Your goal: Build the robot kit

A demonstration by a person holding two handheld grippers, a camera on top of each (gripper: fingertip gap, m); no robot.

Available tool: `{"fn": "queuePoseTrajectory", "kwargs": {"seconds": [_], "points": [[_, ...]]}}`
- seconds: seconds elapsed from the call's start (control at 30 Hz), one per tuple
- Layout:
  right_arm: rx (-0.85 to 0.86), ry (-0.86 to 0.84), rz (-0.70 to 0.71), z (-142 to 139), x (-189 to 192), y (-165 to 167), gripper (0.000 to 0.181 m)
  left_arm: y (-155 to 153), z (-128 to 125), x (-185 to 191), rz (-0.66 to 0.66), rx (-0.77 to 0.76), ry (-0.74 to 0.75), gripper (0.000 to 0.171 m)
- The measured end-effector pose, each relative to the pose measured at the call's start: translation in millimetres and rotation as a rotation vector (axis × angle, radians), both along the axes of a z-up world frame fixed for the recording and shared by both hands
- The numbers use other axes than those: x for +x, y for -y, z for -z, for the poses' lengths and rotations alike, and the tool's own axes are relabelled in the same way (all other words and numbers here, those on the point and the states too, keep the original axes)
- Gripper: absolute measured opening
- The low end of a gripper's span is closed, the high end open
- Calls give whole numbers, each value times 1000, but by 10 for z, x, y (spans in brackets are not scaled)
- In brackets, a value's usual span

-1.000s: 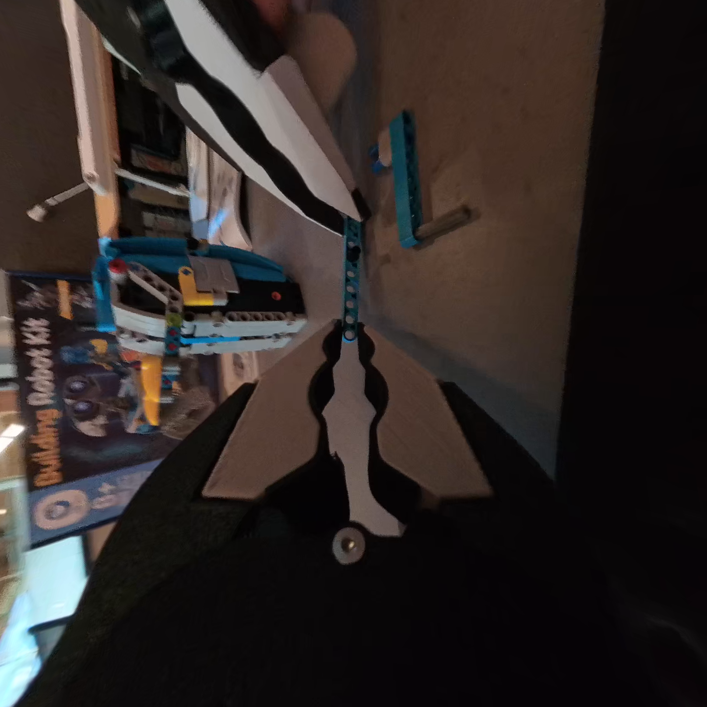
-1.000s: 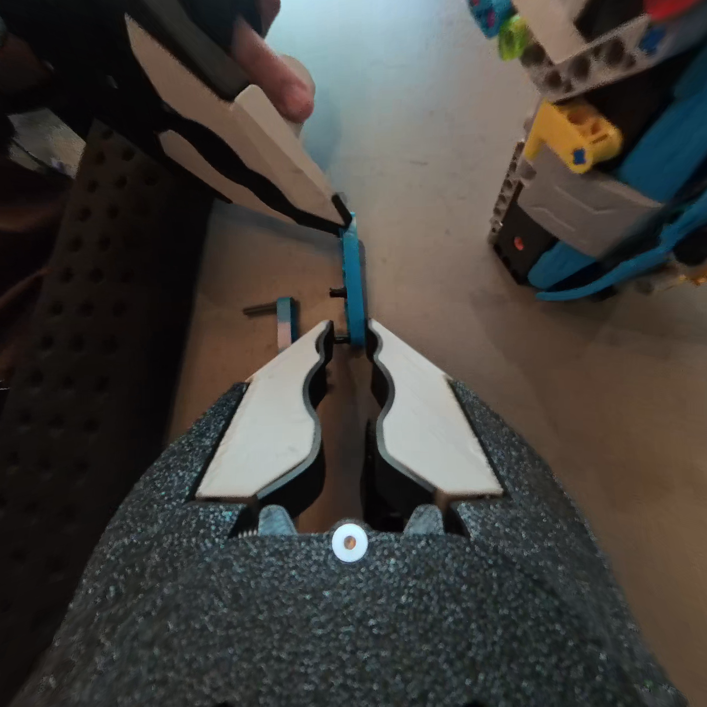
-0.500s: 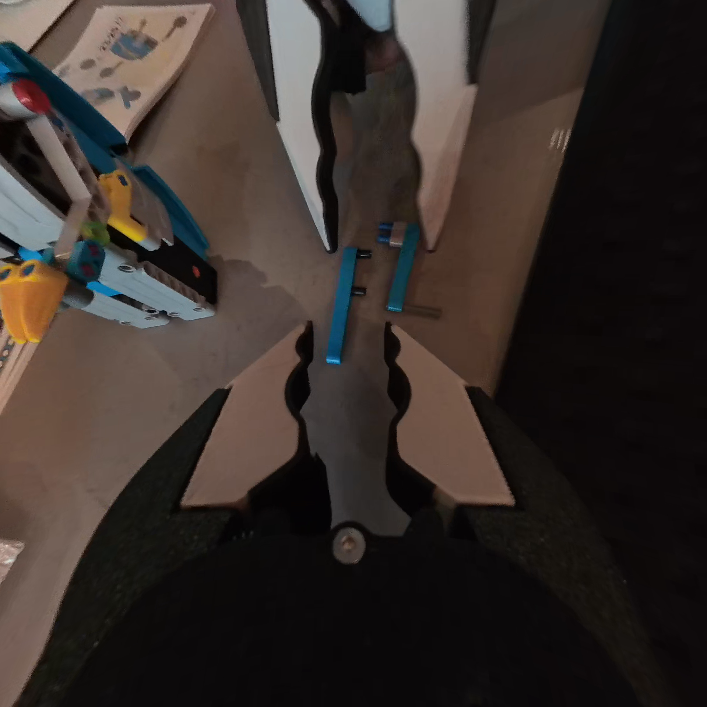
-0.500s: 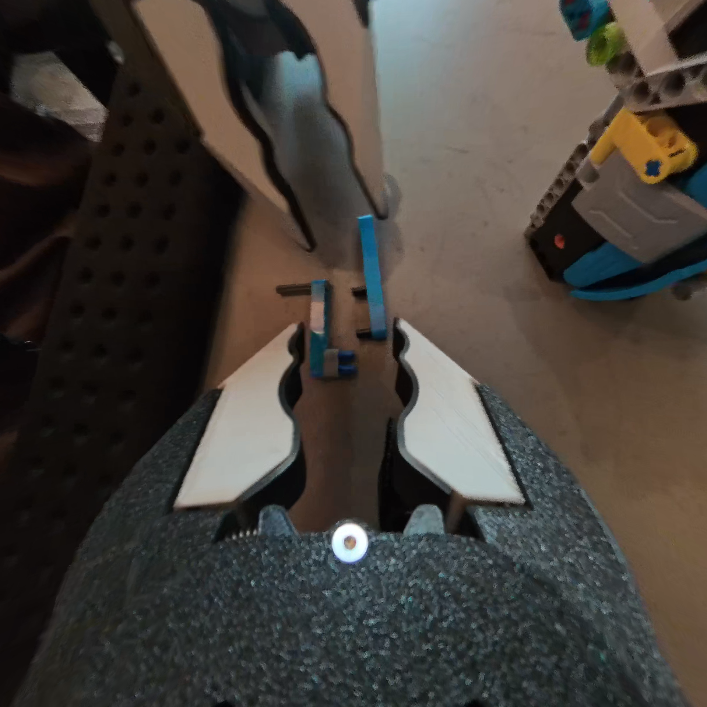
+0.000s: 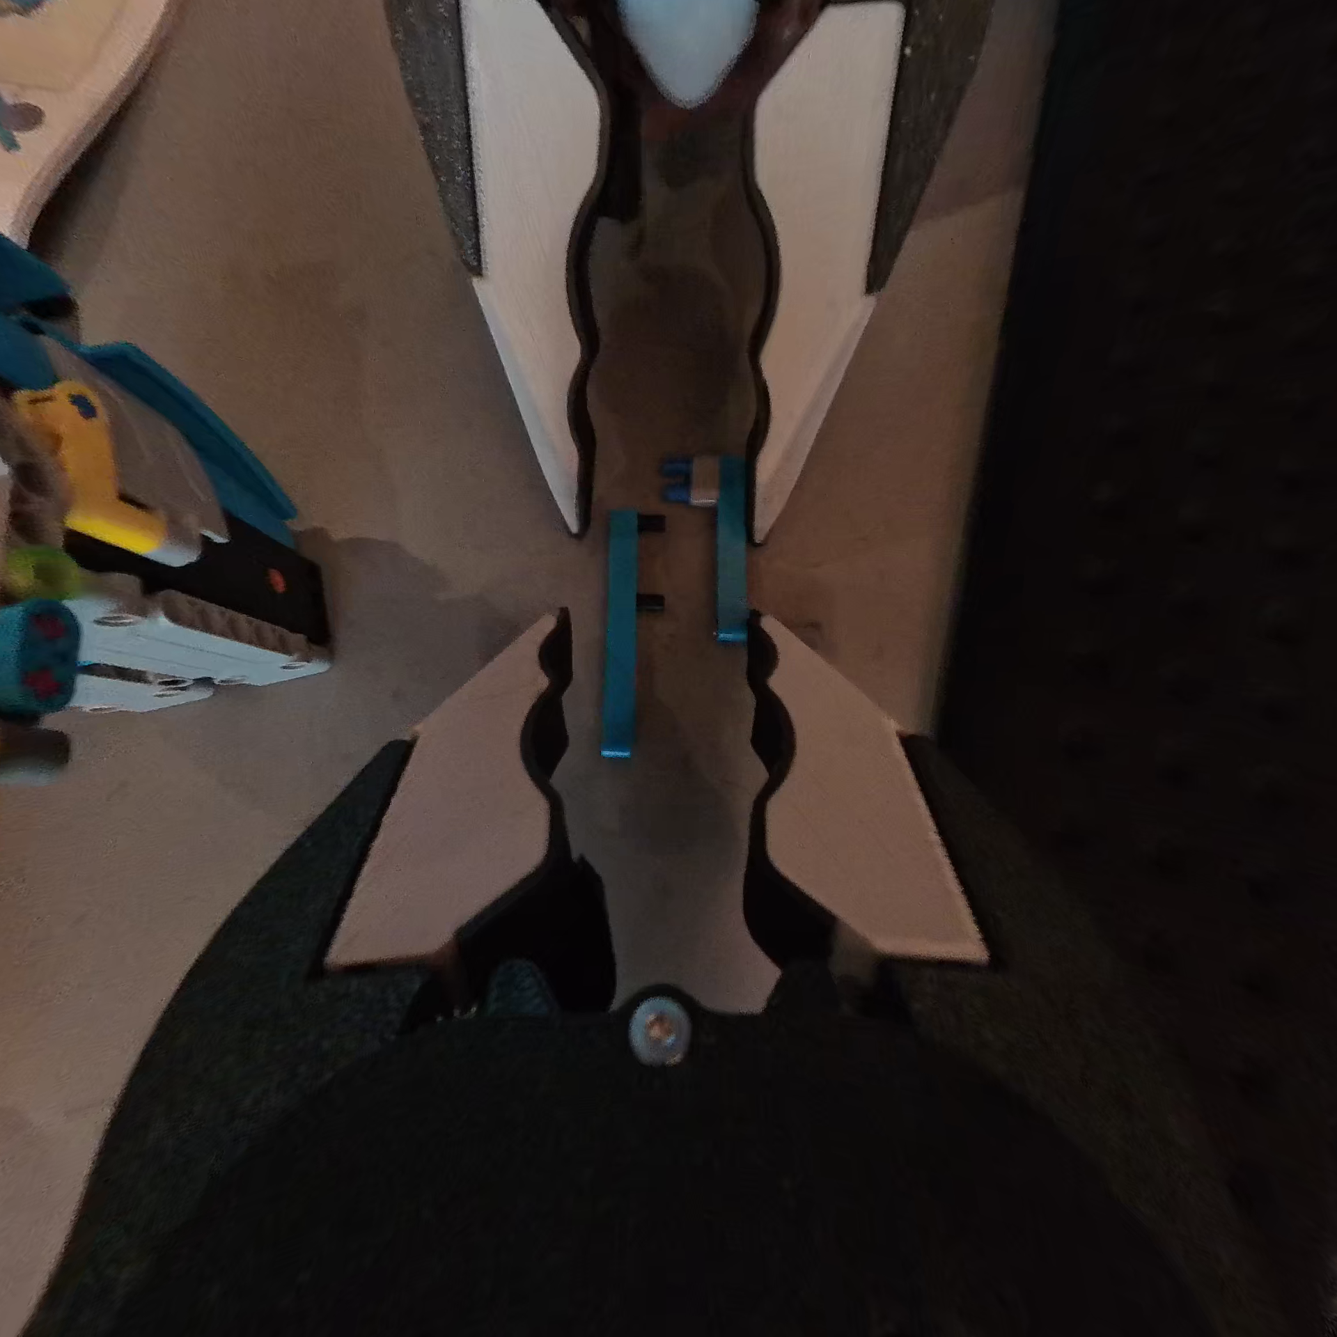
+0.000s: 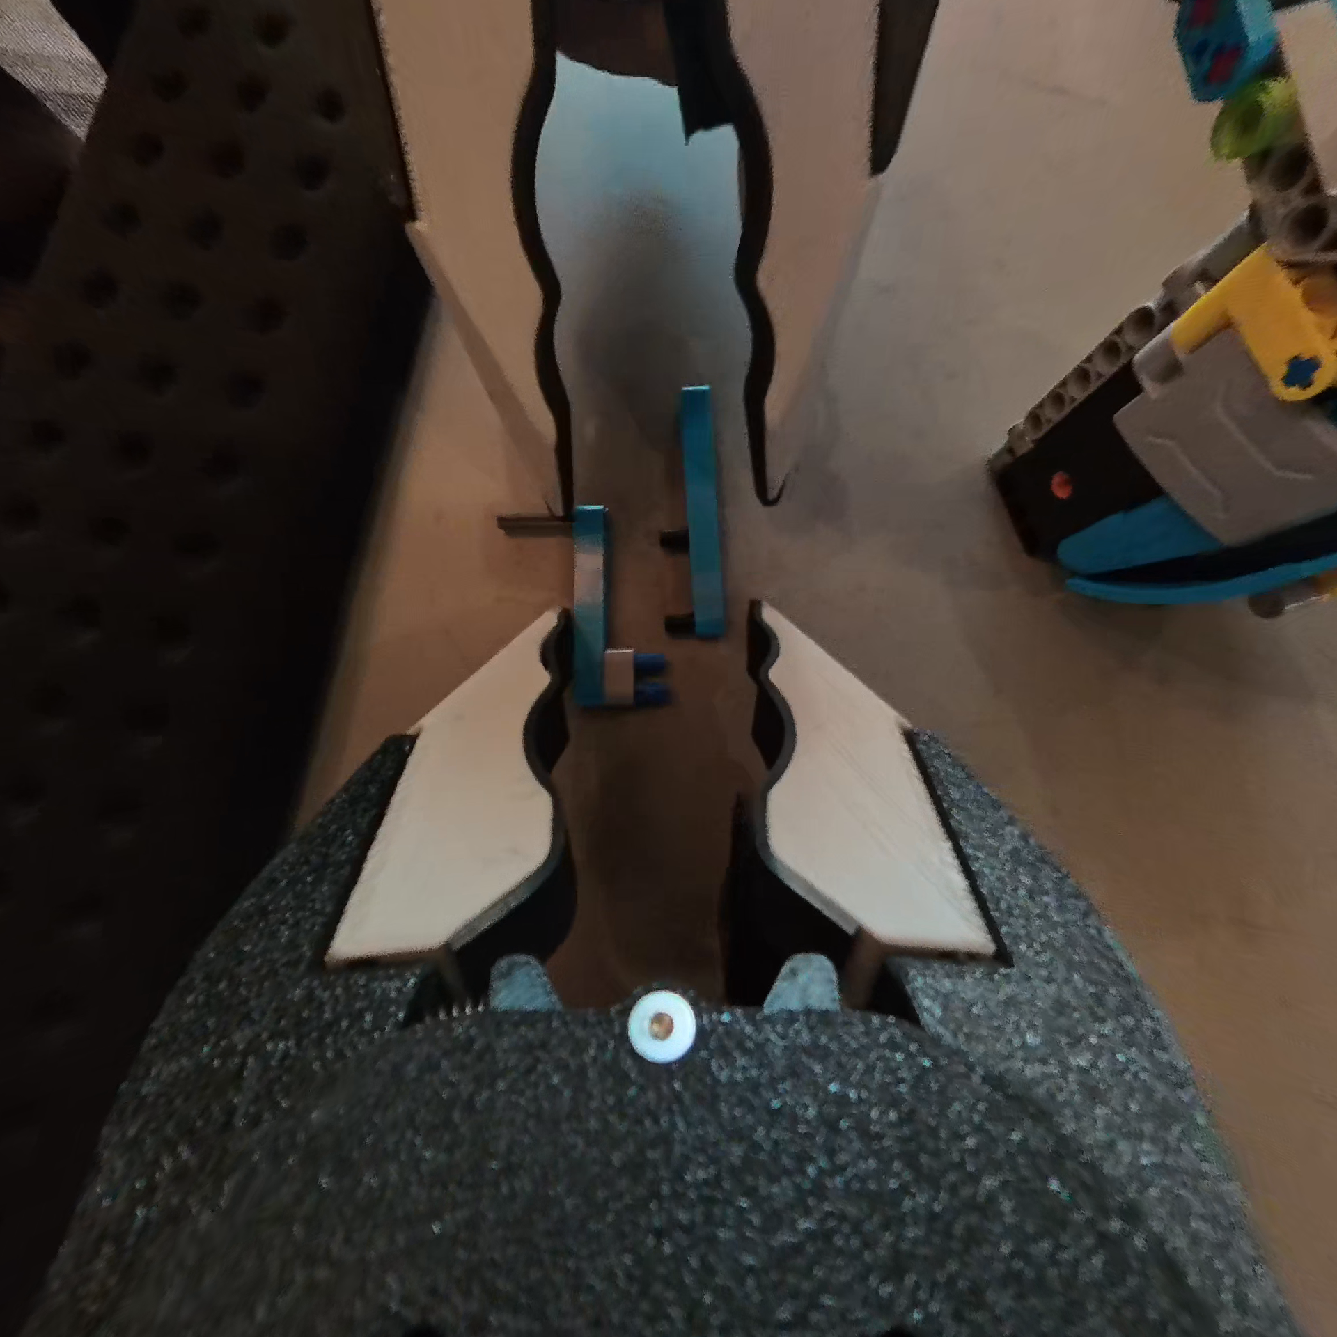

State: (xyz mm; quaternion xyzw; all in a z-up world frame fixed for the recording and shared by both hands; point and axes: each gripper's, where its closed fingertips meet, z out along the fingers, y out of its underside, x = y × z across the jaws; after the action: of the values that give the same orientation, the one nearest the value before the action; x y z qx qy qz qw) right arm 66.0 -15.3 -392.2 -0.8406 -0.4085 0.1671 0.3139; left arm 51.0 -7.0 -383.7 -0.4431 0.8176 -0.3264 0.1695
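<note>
Both grippers (image 5: 657,615) (image 6: 655,608) gape over 2 blue beams (image 5: 621,637) (image 5: 731,550).

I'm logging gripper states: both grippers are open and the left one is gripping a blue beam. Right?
Not quite. The left gripper is open but grips nothing: in the left wrist view both blue beams lie loose on the table. The right gripper is open too.

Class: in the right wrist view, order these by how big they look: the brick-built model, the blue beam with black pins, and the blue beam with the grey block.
1. brick-built model, largest, though partly cropped.
2-3. blue beam with black pins and blue beam with the grey block: look alike; not ranked.
</note>
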Motion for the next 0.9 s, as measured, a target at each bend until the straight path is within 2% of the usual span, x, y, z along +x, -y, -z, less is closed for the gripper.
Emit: {"fn": "queuePoseTrajectory", "kwargs": {"seconds": [0.2,0.4,0.57,0.7,0.8,0.9], "points": [[13,-31,-6,-5,32,-36,39,61,18,-2,13,2,0,41],[16,-18,-3,-13,57,-14,39,71,-31,-33,-12,-13,5,38],[39,-42,5,-142,105,4,39,23,-64,-27,-61,-68,9,39],[86,-41,25,-155,26,-98,54,54,-70,-22,-69,-177,-28,39],[108,-16,2,-123,-95,-108,61,-47,-74,-33,-101,-173,-26,38],[110,3,-29,-97,-164,-77,66,-130,-125,-43,-134,-195,-8,28]]}}
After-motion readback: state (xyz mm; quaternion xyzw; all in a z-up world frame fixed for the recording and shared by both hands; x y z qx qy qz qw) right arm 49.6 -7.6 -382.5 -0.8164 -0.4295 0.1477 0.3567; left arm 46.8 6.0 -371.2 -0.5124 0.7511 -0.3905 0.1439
